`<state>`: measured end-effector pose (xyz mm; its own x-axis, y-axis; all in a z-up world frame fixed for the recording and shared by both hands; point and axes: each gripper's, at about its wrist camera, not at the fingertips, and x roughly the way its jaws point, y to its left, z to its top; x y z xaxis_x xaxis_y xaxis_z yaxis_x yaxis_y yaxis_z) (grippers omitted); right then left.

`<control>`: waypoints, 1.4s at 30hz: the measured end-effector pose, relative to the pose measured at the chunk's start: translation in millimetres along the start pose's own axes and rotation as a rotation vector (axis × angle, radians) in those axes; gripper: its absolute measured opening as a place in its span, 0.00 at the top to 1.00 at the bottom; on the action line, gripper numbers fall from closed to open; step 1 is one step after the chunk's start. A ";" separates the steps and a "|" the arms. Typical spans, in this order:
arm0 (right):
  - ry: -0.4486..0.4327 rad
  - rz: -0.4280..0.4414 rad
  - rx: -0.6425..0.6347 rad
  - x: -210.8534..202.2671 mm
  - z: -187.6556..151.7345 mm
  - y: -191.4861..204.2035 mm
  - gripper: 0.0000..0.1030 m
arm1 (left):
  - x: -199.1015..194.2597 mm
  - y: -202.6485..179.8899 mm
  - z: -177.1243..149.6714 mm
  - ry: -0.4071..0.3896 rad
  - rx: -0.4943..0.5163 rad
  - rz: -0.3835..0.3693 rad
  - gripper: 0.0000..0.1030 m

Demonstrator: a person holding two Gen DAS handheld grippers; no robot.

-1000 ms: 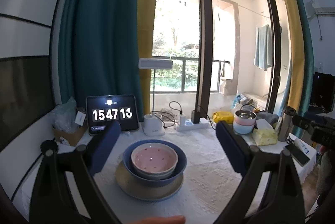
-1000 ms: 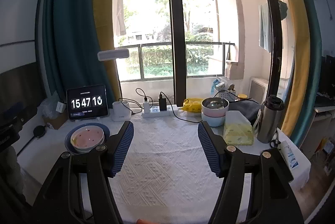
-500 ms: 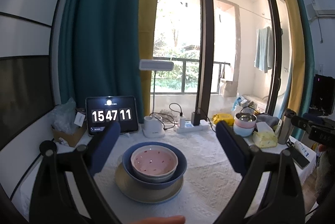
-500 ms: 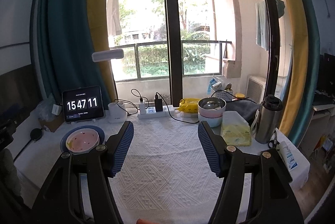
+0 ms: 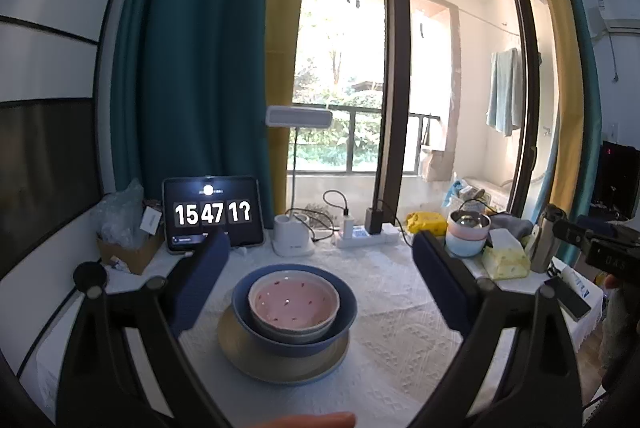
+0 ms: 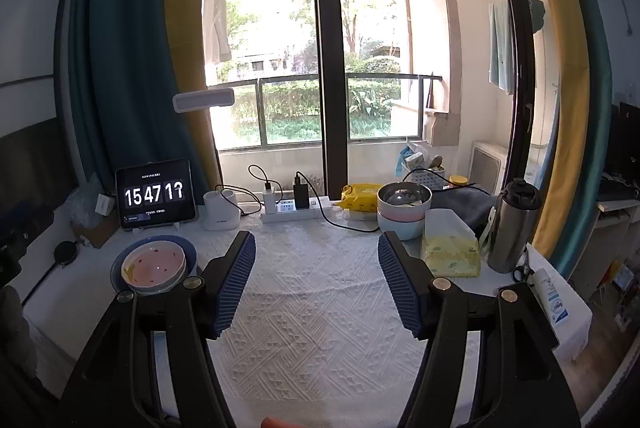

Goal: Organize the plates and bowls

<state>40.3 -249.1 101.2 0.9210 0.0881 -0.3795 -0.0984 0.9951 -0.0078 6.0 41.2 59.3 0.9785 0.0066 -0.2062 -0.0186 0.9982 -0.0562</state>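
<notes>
Pink bowl (image 5: 294,304) nested inside blue bowl (image 5: 294,324); blue bowl seated on tan plate (image 5: 280,360). One tidy stack, upright, near the left edge of the surface (image 5: 400,328), just in front of the tablet clock (image 5: 213,214). Same stack visible from the right-wrist view toward the far left corner of the white cloth, plate mostly hidden there.

Left tongs (image 5: 320,284) released, jaws spread wide either side of the stack, not touching it, nothing between the pads. Right tongs (image 6: 316,284) likewise released, gaping over bare cloth at the middle of the surface, well apart from the stack.

Second small pile at the far right edge: metal bowl (image 6: 404,196) on a pink one over a pale blue one, beside the tissue pack (image 6: 450,248) and steel flask (image 6: 514,224). Unclear whether this pile belongs to the job or merely lives there among the clutter.

Judgement: sorting looks largely finished. Largest at bottom, smallest on top, no loose dishes lying anywhere on the cloth. Both tongs empty and clear. Possibly left: shifting the stack to a final spot, or folding in the far-right pile; impossible to say from here. Otherwise, nothing more to gather.

Power strip (image 6: 296,205) and cables along the far edge, clear of the dishes.
</notes>
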 end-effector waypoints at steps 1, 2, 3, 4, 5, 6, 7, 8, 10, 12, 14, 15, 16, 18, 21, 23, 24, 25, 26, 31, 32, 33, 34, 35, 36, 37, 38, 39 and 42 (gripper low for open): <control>0.000 0.001 0.000 0.1 0.0 -0.1 0.35 | -0.3 0.2 -0.2 0.000 -0.001 0.000 0.09; 0.001 0.001 0.000 0.2 0.0 -0.1 0.35 | -1.0 0.1 -0.3 -0.001 -0.001 0.001 0.09; 0.001 0.001 0.000 0.2 -0.1 0.1 0.35 | -0.3 1.4 -0.6 0.000 -0.002 0.002 0.09; 0.000 0.002 -0.001 0.1 -0.1 0.1 0.35 | -0.1 1.6 -0.8 0.001 -0.002 0.001 0.09; 0.001 0.001 -0.002 0.0 -0.2 0.2 0.35 | 0.2 1.9 -1.2 0.002 -0.002 0.002 0.09; 0.002 0.002 -0.002 0.3 -0.3 0.7 0.35 | 0.0 1.7 -1.3 0.003 -0.003 0.002 0.09; 0.003 0.002 -0.003 0.7 -0.4 1.4 0.35 | -0.3 1.7 -1.5 0.004 -0.003 0.001 0.09; 0.003 0.002 -0.004 0.8 -0.4 1.5 0.35 | -0.4 2.0 -1.4 0.003 -0.003 0.002 0.09; 0.003 0.003 -0.004 0.6 -0.4 1.4 0.35 | -0.2 2.1 -1.3 0.004 -0.003 0.002 0.09; 0.002 0.003 -0.004 0.7 -0.3 1.6 0.35 | -0.1 2.2 -1.8 0.006 -0.005 0.003 0.09; 0.001 0.004 -0.004 0.6 -0.5 1.5 0.35 | -0.3 1.6 -2.6 0.009 -0.003 0.003 0.09; 0.002 0.004 -0.004 1.1 -0.3 1.8 0.35 | -0.1 1.4 -2.9 0.010 -0.003 0.004 0.09; 0.001 0.005 -0.005 1.1 -0.7 1.8 0.35 | -0.4 1.5 -3.4 0.012 -0.002 0.004 0.09; 0.002 0.005 -0.005 1.2 -0.9 2.3 0.35 | -0.5 1.7 -3.9 0.013 -0.003 0.005 0.09; 0.003 0.005 -0.005 1.8 -1.3 2.2 0.35 | 0.1 2.0 -3.9 0.016 -0.005 0.009 0.09; 0.004 0.006 -0.004 1.7 -1.5 2.1 0.35 | 0.6 3.0 -3.9 0.019 -0.007 0.011 0.09; 0.003 0.006 -0.005 1.7 -1.4 2.2 0.35 | 0.9 3.5 -4.2 0.021 -0.008 0.014 0.09; 0.003 0.006 -0.005 1.7 -1.2 2.2 0.35 | 0.9 3.4 -4.5 0.022 -0.008 0.013 0.09; 0.003 0.005 -0.005 1.7 -1.5 2.2 0.35 | 1.4 3.7 -4.7 0.023 -0.008 0.013 0.09; 0.003 0.005 -0.005 1.8 -1.4 2.4 0.35 | 1.3 3.7 -5.4 0.026 -0.009 0.014 0.09; 0.003 0.005 -0.006 1.8 -1.4 2.5 0.35 | 1.3 3.7 -5.3 0.026 -0.010 0.014 0.09; 0.003 0.005 -0.006 2.0 -1.4 2.4 0.35 | 1.4 4.0 -5.5 0.025 -0.011 0.015 0.09; 0.004 0.005 -0.006 1.8 -1.5 2.4 0.35 | 1.2 4.1 -5.7 0.025 -0.012 0.016 0.09; 0.003 0.006 -0.005 1.6 -1.2 2.4 0.35 | 1.4 3.8 -5.7 0.025 -0.013 0.017 0.09; 0.003 0.006 -0.005 1.9 -0.9 2.5 0.35 | 1.5 3.9 -5.9 0.025 -0.013 0.019 0.09; 0.004 0.005 -0.005 2.3 -1.2 2.3 0.35 | 1.7 3.7 -6.4 0.026 -0.013 0.018 0.09; 0.005 0.005 -0.004 2.3 -1.1 2.4 0.35 | 1.7 3.3 -6.8 0.027 -0.013 0.018 0.09; 0.004 0.006 -0.005 1.8 -0.9 2.4 0.35 | 1.4 3.6 -6.5 0.026 -0.012 0.019 0.09; 0.004 0.006 -0.006 1.9 -1.0 2.4 0.35 | 1.7 3.7 -6.5 0.027 -0.012 0.020 0.09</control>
<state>41.5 -246.6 99.5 0.9189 0.0940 -0.3831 -0.1062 0.9943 -0.0109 6.2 44.5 52.3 0.9721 0.0246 -0.2334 -0.0406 0.9971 -0.0637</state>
